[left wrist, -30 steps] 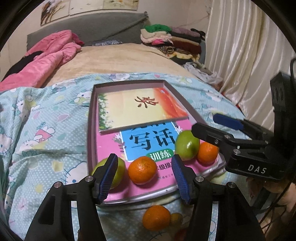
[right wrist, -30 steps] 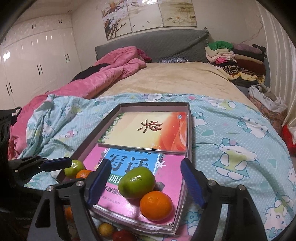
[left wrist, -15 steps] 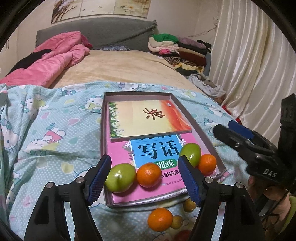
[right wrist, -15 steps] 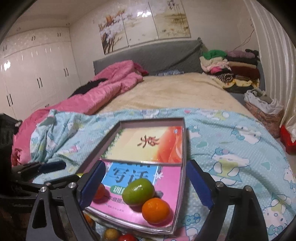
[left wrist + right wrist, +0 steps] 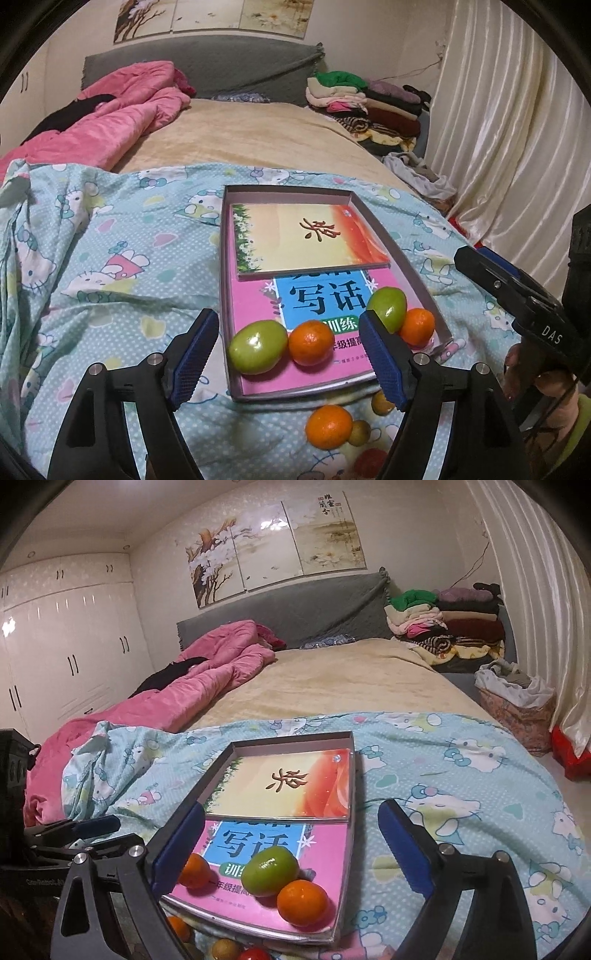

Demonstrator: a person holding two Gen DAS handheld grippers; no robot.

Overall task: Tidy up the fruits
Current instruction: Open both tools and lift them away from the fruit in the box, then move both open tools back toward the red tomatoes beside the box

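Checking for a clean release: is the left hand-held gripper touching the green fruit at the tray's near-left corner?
Apart. The left wrist view shows the open left hand-held gripper pads clear of the green fruit.

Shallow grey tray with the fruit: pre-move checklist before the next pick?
1. Left gripper empty, jaws just been opening, nothing pressed: ok.
2. Right gripper empty, jaws just been opening: ok.
3. Shallow grey tray holds two green fruits and two oranges, settled: ok.
4. Loose orange on the blue cartoon-print bedsheet, outside tray: not ok.
5. Small fruits beside it, count: cannot tell.
6. Free space on the pink book cover: ok.
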